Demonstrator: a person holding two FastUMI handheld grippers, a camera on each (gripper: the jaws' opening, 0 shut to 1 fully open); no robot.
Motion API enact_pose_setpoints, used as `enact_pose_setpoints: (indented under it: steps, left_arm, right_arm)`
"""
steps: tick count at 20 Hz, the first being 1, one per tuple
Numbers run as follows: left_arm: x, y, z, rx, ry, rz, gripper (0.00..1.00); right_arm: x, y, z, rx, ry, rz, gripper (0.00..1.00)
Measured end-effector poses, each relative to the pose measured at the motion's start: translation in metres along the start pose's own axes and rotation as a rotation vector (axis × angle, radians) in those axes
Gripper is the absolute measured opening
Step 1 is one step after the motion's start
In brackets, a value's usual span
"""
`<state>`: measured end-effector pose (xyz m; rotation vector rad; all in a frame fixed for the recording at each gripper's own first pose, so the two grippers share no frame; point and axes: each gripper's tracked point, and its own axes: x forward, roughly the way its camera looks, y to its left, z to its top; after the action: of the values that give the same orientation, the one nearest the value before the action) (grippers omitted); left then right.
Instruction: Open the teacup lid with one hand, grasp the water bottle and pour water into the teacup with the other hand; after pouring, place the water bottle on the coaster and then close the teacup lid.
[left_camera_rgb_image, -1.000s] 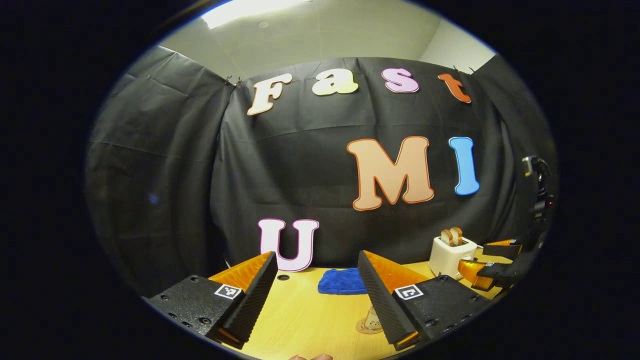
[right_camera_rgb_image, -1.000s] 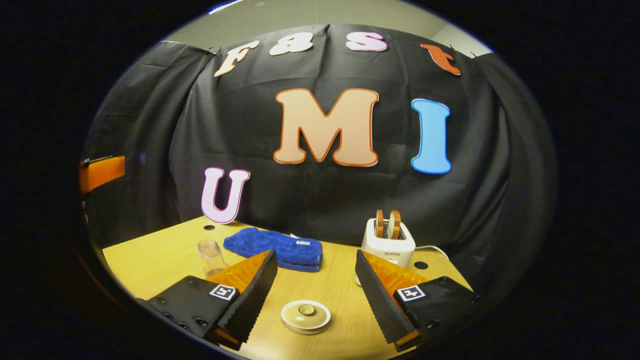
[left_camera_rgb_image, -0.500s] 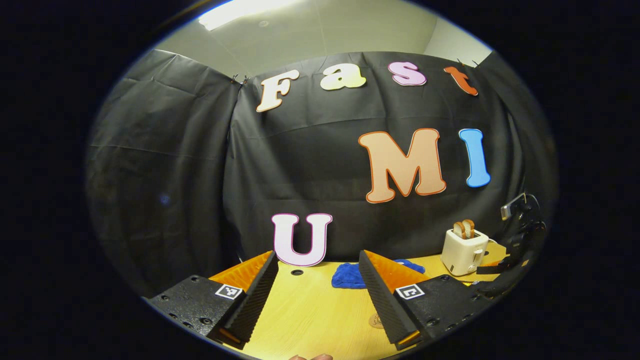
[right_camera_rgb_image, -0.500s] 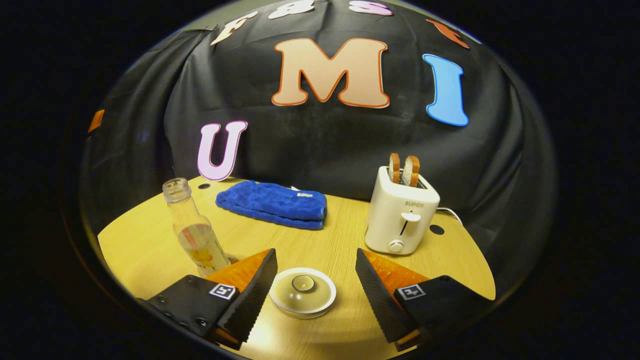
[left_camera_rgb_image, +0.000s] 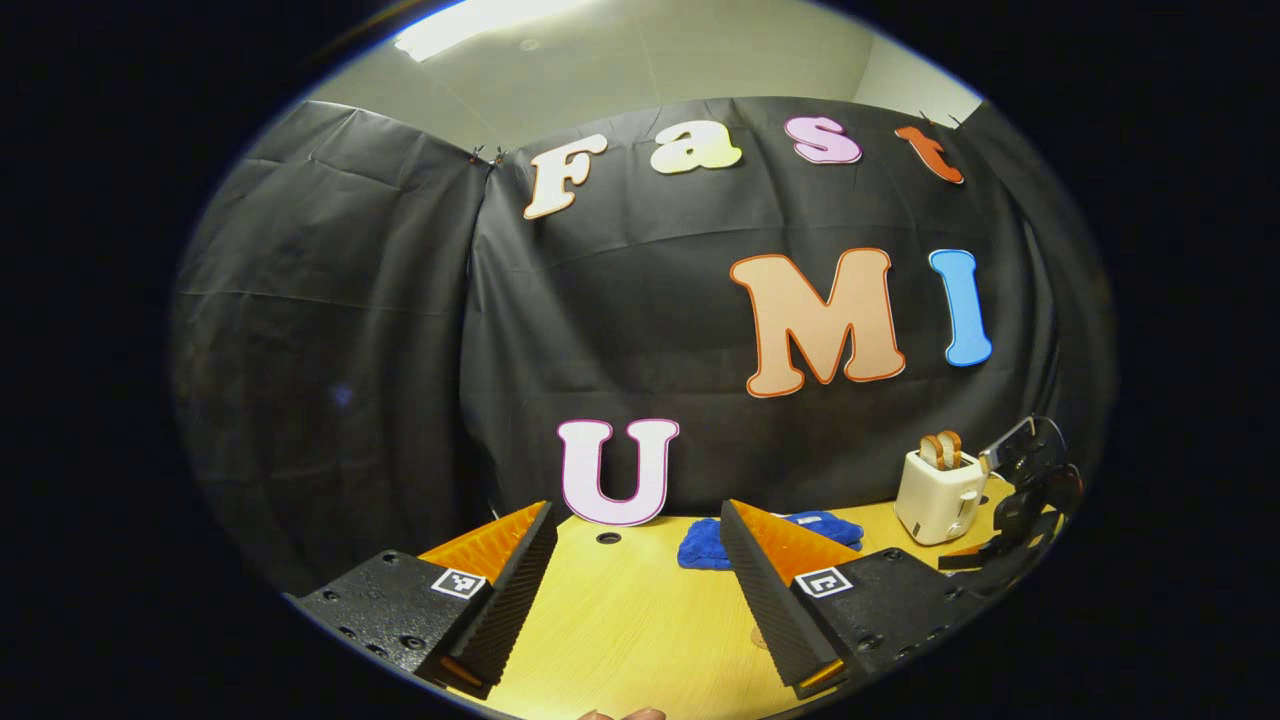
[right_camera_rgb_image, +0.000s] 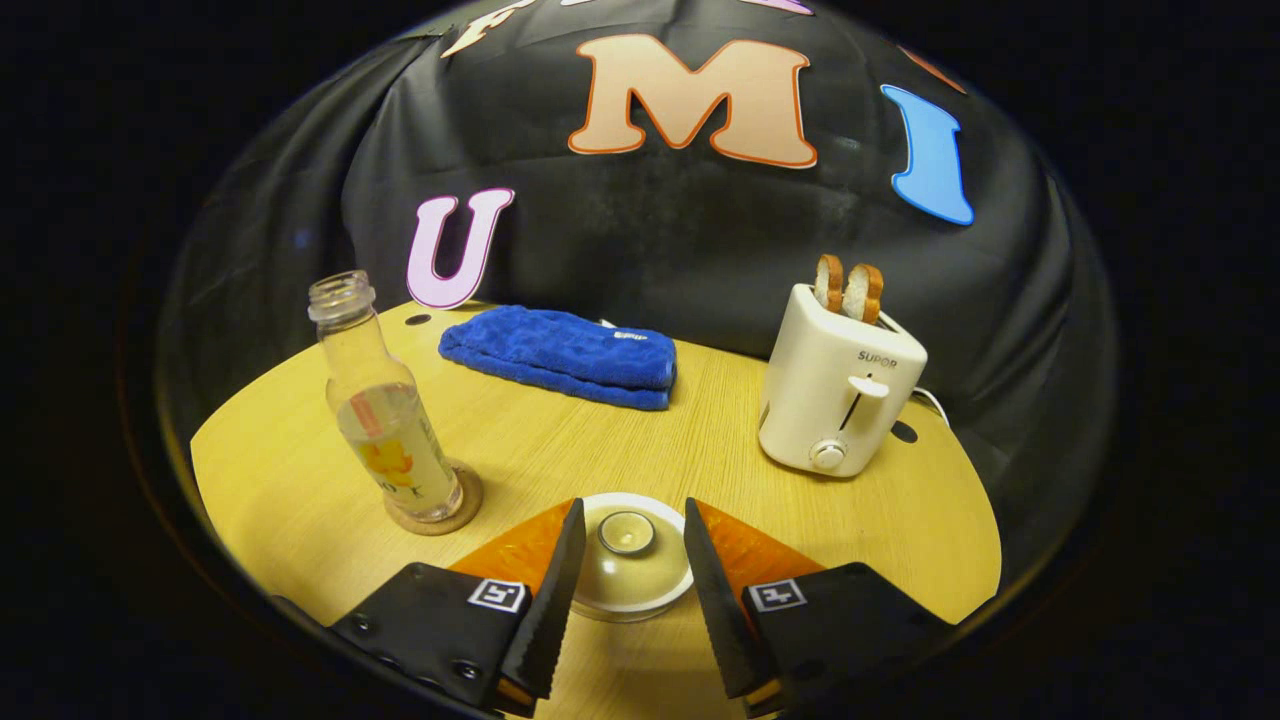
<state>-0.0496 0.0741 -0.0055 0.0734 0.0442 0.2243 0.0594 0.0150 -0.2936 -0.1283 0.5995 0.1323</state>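
The left gripper view sits low over the pale wooden table (left_camera_rgb_image: 620, 640), facing level toward the booth's back wall, far from the objects. The right gripper view looks steeply down from close above the table (right_camera_rgb_image: 720, 420). Both share the folded blue towel (left_camera_rgb_image: 705, 545) (right_camera_rgb_image: 560, 355) and white toaster holding bread slices (left_camera_rgb_image: 938, 492) (right_camera_rgb_image: 840, 390); the dark shape at the left view's right edge is probably the other gripper.

"SUPOR" on the toaster (right_camera_rgb_image: 838, 385) front, bottle (right_camera_rgb_image: 385, 415) label – print unreadable
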Motion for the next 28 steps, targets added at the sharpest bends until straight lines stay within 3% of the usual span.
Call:
enact_pose_setpoints:
  steps: [1, 3, 5, 7, 10, 11, 20, 28]
  left_arm:
    - [0.000, -0.001, 0.000, 0.001, 0.002, -0.007, 0.95]
    - [0.000, -0.002, 0.000, 0.003, 0.005, -0.011, 0.95]
    - [0.000, -0.002, 0.001, 0.003, 0.005, -0.011, 0.96]
    - [0.001, -0.003, 0.001, 0.002, 0.004, -0.014, 0.96]
    - [0.002, -0.006, -0.001, -0.005, 0.009, -0.023, 0.96]
    - [0.003, -0.007, -0.003, -0.010, 0.012, -0.028, 0.96]
    - [0.018, -0.049, -0.037, 0.001, -0.033, -0.168, 0.96]
    - [0.023, -0.101, -0.095, -0.075, 0.037, -0.330, 0.96]
  right_arm:
    - [-0.001, -0.002, -0.001, -0.010, -0.003, -0.011, 0.63]
    - [-0.002, 0.000, -0.001, -0.025, 0.000, -0.010, 0.36]
    - [-0.001, 0.001, -0.002, -0.034, 0.000, -0.007, 0.39]
    - [-0.001, 0.003, 0.000, -0.029, 0.001, -0.004, 0.32]
    - [0.001, -0.001, 0.003, -0.029, -0.001, -0.011, 0.29]
    - [-0.003, 0.002, 0.004, -0.019, 0.003, 0.004, 0.22]
    - [-0.037, -0.011, 0.036, 0.062, -0.040, -0.005, 0.21]
    - [-0.086, -0.046, 0.060, 0.134, -0.074, -0.074, 0.22]
